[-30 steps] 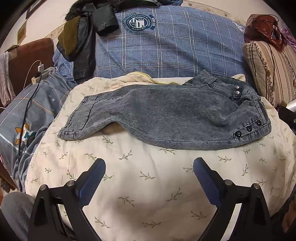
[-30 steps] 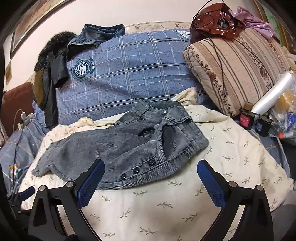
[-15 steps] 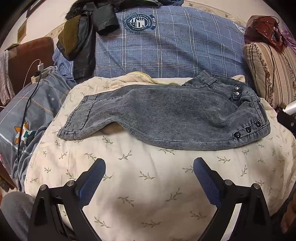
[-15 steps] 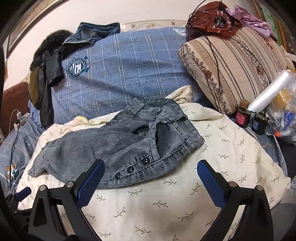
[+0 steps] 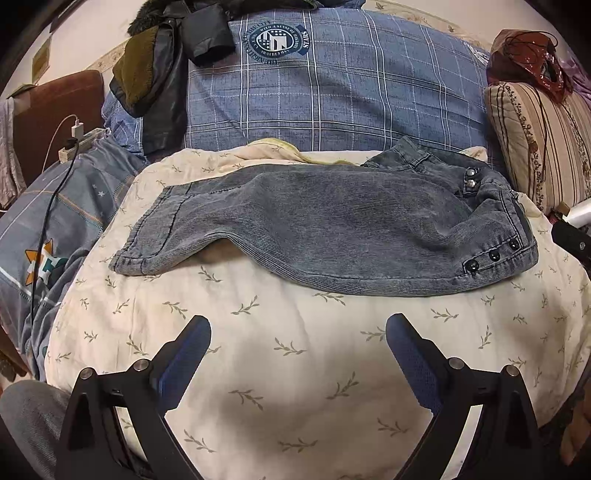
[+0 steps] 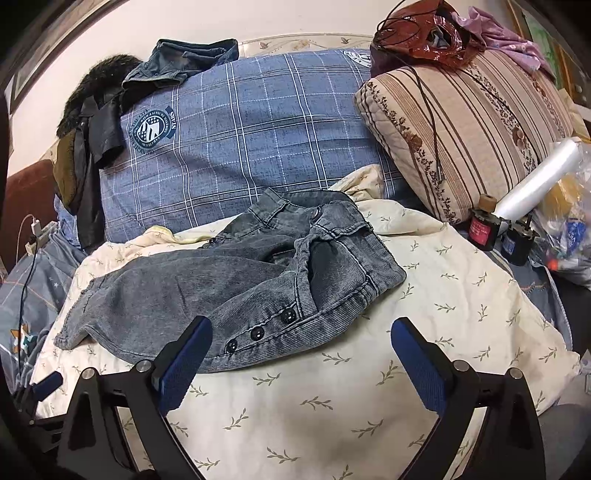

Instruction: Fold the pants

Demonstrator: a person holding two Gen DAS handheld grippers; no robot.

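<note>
Small grey corduroy pants (image 5: 332,225) lie folded lengthwise on a cream leaf-print quilt (image 5: 288,362), leg hem at the left, waistband with dark buttons at the right. They also show in the right wrist view (image 6: 229,284), waistband nearest. My left gripper (image 5: 298,354) is open and empty, hovering over the quilt in front of the pants. My right gripper (image 6: 301,354) is open and empty, its left finger (image 6: 184,358) close over the pants' buttoned front edge. The left gripper's tip (image 6: 46,382) shows at the lower left of the right wrist view.
A blue plaid pillow (image 5: 332,88) stands behind the pants, with dark clothes (image 5: 155,74) draped over it. A striped pillow (image 6: 461,125) with a red bag (image 6: 424,33) sits at the right. Bottles and a plastic roll (image 6: 517,206) lie right. A charger cable (image 5: 48,206) runs left.
The right gripper has drifted right and slightly forward, so the pants sit further left and lower in its view. The left gripper has barely moved. Both stay open.
</note>
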